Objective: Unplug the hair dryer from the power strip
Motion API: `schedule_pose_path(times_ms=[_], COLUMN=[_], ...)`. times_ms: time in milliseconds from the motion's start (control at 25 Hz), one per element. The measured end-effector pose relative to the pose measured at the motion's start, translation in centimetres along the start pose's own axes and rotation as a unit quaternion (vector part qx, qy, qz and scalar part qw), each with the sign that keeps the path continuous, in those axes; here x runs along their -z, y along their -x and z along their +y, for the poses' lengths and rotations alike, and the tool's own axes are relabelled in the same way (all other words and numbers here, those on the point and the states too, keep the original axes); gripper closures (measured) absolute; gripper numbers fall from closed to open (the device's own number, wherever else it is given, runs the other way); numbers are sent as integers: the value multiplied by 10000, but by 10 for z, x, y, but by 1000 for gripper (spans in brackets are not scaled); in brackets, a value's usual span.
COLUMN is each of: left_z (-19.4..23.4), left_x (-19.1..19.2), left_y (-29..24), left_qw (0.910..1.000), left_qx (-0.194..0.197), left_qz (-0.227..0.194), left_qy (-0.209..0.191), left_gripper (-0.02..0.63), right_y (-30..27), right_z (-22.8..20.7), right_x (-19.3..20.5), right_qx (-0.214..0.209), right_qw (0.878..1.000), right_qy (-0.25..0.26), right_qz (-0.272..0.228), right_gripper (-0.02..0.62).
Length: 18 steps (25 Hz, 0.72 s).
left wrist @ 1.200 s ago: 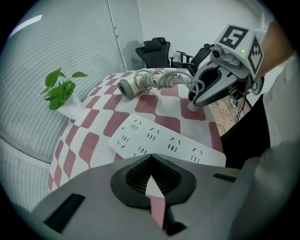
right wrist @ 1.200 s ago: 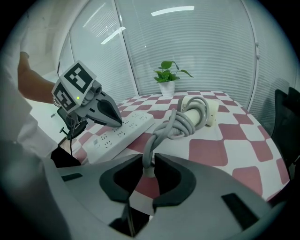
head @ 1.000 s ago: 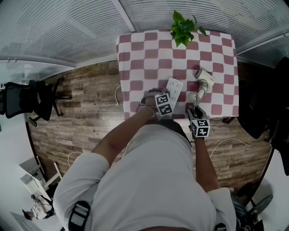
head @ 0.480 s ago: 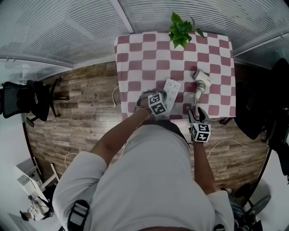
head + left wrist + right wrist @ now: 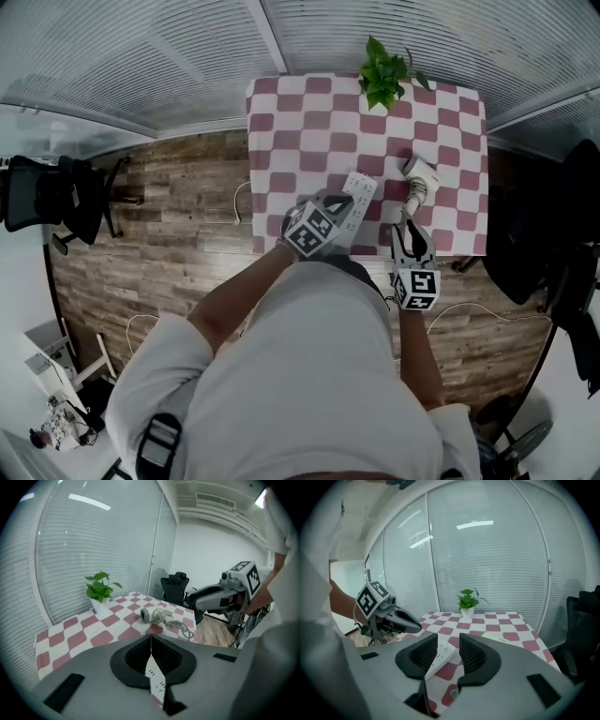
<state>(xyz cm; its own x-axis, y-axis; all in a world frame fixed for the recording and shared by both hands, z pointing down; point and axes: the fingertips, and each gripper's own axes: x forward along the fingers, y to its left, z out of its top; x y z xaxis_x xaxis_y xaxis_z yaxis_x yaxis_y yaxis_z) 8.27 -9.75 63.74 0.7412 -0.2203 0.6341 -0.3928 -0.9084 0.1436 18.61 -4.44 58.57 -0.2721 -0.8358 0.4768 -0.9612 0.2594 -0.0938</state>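
Grippers over the tabletop (image 5: 309, 122).
Your left gripper (image 5: 151, 644) is pinched together, empty; your right gripper (image 5: 449, 649) is closing, nothing between its jaws; power strip (image 5: 359, 186) and hair dryer (image 5: 420, 174) lie beyond.

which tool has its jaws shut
The left tool: its jaws meet with no gap. The right tool's jaws are closing but apart, nothing between them.

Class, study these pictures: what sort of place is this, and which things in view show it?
Most likely an office or meeting room: blind-covered glass walls run round it, a black office chair stands on wood-look flooring, and there is a checked-cloth table.
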Motion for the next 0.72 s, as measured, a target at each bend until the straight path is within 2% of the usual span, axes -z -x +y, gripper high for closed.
schedule_pose_path(times_ms=[120, 280, 560, 720], left_z=[-5, -15, -34, -42], left_x=[-37, -81, -133, -154], left_y=[25, 60, 109, 131], left_qw=[9977, 9904, 9729, 9609], left_qx=[7, 0, -7, 41], left_qz=[-655, -1368, -2310, -2768], left_qy=[145, 179, -11, 22], left_gripper=[575, 575, 575, 575], right_y=[3, 13, 26, 32], right_z=[15, 35, 63, 75], right_x=[-34, -81, -134, -154], right_qx=[-231, -459, -853, -1001], right_qw=[9992, 9957, 9914, 9889], right_qy=[156, 415, 482, 467], right_qz=[-284, -686, -867, -994], right_gripper=[457, 499, 534, 549])
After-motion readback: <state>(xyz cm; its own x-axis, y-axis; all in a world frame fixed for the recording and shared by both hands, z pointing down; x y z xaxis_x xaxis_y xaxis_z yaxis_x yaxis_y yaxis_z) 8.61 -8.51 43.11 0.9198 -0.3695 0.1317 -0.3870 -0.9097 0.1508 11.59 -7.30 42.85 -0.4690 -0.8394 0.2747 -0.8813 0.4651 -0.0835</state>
